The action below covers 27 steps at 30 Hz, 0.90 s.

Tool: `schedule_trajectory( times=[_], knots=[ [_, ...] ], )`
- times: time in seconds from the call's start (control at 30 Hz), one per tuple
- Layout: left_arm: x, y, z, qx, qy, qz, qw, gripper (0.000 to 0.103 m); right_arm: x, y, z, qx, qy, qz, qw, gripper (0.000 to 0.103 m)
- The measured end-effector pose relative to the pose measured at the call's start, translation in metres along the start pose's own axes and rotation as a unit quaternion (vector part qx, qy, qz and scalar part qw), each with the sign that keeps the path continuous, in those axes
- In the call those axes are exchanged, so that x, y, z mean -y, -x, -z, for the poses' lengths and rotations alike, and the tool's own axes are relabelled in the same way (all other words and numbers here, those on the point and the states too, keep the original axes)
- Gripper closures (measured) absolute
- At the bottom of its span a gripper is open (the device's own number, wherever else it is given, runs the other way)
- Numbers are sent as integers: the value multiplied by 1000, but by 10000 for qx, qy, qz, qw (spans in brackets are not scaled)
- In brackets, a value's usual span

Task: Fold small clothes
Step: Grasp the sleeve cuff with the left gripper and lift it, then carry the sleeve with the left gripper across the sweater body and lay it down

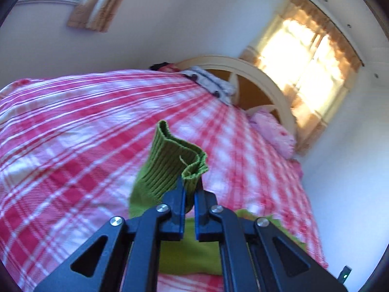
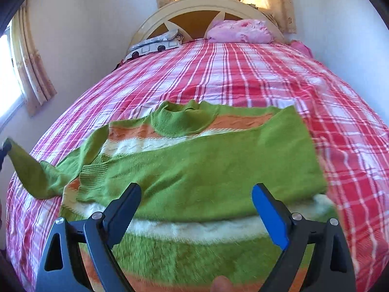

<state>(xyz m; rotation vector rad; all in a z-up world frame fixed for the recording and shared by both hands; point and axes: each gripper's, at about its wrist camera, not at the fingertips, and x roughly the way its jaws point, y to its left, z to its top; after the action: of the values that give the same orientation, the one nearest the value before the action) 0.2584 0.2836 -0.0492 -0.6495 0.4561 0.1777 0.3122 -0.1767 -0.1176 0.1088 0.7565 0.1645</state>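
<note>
On the plaid bed [image 2: 243,77] lies the green sweater [image 2: 194,165]. Its cuff [image 1: 177,160] is pinched tight in the left gripper [image 1: 189,187], lifted clear, likely to fold the sleeve inward. Over the body hangs the right gripper [image 2: 197,199], fingers wide, empty.

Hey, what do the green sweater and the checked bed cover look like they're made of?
Green sweater: looks knitted, wool or acrylic yarn, matte and slightly fuzzy; the ribbed cuff shows clear knit ridges and a loose thread. Bed cover: seems thin woven cotton or a blend, matte, with a red, pink and white check and soft creases.
</note>
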Motion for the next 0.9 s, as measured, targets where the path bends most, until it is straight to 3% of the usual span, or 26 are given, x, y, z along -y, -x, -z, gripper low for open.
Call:
schedule_trajectory(
  times=[0.4, 0.73, 0.9],
  knots=[
    [123, -6, 11, -163, -673, 980, 9928, 98, 30, 62, 25, 285, -131, -235, 9992, 10],
    [221, -9, 28, -241, -1159, 1685, 9786, 98, 52, 94, 31, 584, -206, -259, 9977, 10],
    [257, -22, 52, -363, -1444, 1754, 9732, 98, 62, 96, 41, 537, -272, -250, 9979, 10]
  ],
)
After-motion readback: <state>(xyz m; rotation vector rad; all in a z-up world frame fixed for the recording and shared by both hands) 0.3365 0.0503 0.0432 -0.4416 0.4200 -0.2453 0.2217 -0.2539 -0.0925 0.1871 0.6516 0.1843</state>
